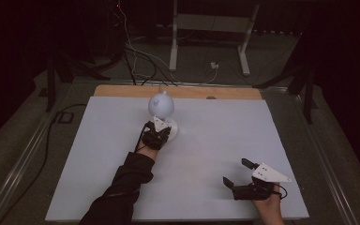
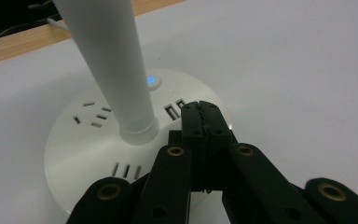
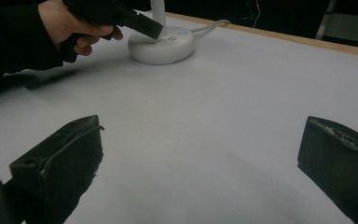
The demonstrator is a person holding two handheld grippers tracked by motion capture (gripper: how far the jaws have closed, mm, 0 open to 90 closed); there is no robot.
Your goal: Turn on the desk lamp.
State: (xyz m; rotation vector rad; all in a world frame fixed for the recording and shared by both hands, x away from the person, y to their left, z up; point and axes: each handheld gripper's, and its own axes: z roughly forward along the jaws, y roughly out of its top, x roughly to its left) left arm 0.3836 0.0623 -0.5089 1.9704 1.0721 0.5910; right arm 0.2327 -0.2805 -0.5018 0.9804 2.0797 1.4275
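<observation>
A white lamp [image 1: 161, 108] stands near the far middle of the tabletop [image 1: 215, 140], just in front of the wooden strip along the far edge. Its round base [image 2: 74, 154] carries socket slots and USB ports, and a small button [image 2: 153, 80] beside the stem [image 2: 107, 60] glows blue.

The left tongs [image 2: 204, 122] are pressed fully together, with nothing between them, and their joined tip hovers over the base next to the USB ports, a little short of the button. In the right gripper view the same tip points down at the base top. I judge the step in hand to be a press on the button with the closed tip, used as a single finger. Whether the tip touches the base yet, I cannot tell.

The right tongs [image 1: 236, 174] are spread wide and rest idle near the front right corner, well apart from the lamp.

The next move calls for a small shift of the left tip forward and toward the stem, until it sits over the blue light, then a short straight push down. The base is light-looking, so a slanted push could slide it.
</observation>
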